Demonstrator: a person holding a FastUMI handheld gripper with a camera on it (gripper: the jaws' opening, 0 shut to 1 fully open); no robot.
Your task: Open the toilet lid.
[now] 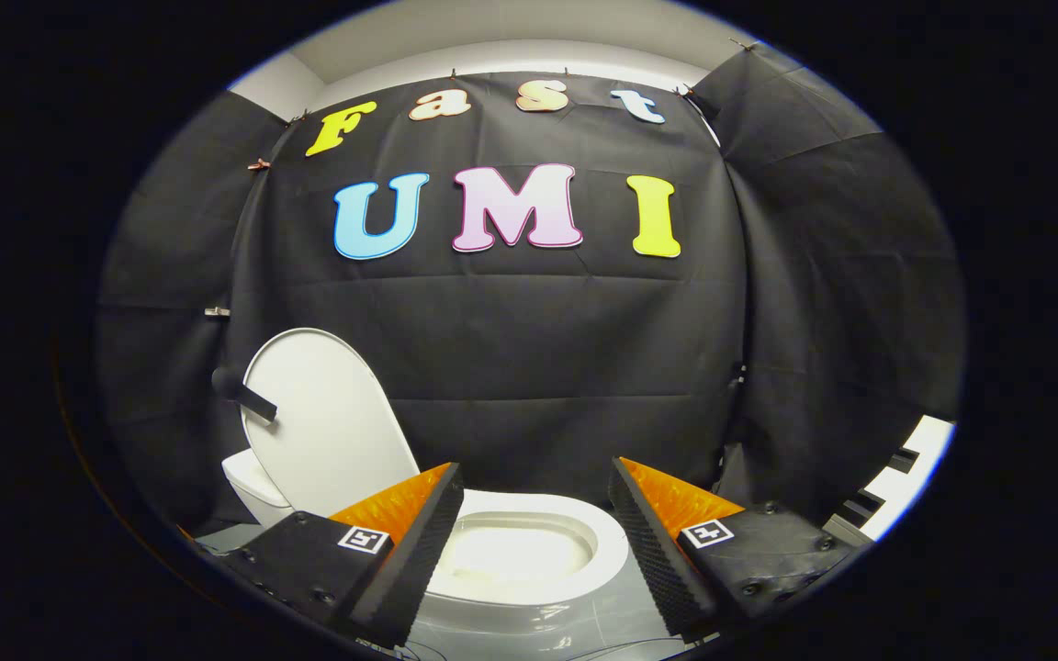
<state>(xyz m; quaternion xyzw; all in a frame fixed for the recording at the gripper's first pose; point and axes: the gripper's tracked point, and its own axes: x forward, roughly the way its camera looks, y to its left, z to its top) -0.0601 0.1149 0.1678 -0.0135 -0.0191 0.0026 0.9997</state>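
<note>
A white toilet (529, 560) stands low ahead against the black cloth wall. Its white lid (327, 422) is raised, standing upright and leaning back to the left of the bowl. A short dark handle (244, 397) sticks out from the lid's left edge. The seat ring and the pale bowl show between and just beyond my fingers. My gripper (536, 477) is open, with a wide gap and nothing held. It hovers above the front of the bowl, apart from the lid.
Black cloth walls close in behind and on both sides. A white and black striped object (896, 482) sits low at the right. Pale grey floor (584, 624) lies in front of the toilet.
</note>
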